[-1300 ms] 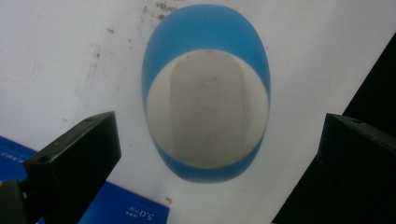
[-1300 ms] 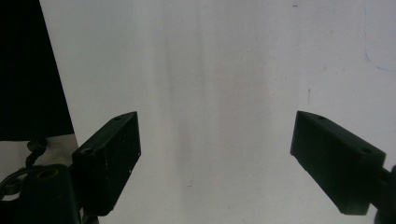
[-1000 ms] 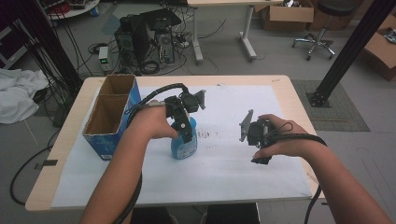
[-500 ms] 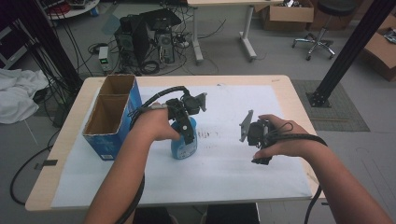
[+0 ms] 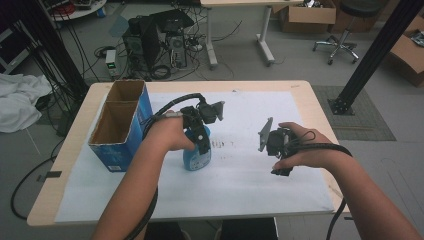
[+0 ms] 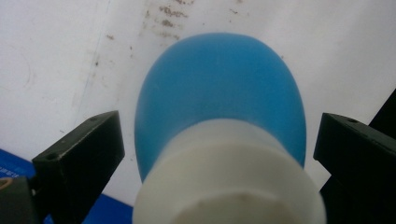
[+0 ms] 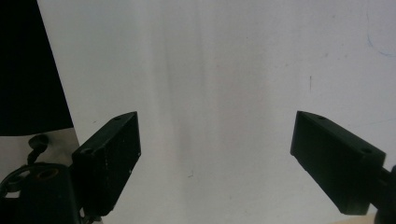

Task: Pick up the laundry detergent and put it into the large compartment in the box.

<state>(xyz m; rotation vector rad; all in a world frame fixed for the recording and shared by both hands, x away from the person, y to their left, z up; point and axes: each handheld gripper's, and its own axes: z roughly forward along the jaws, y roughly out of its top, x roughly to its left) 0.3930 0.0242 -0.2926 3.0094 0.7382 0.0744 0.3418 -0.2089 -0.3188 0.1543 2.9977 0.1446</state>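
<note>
We hold the left gripper (image 5: 202, 131) straight down over the one blue bottle (image 5: 196, 155), which stands upright at the centre of the high view on the table (image 5: 300, 95), so the jaws can straddle its white cap (image 6: 229, 177). They have just been closing a little, yet gaps remain on both sides. The right gripper (image 5: 274, 145) waits at centre right, jaws wide apart over bare paper. One cardboard box (image 5: 116, 125) with two compartments stands at left.
</note>
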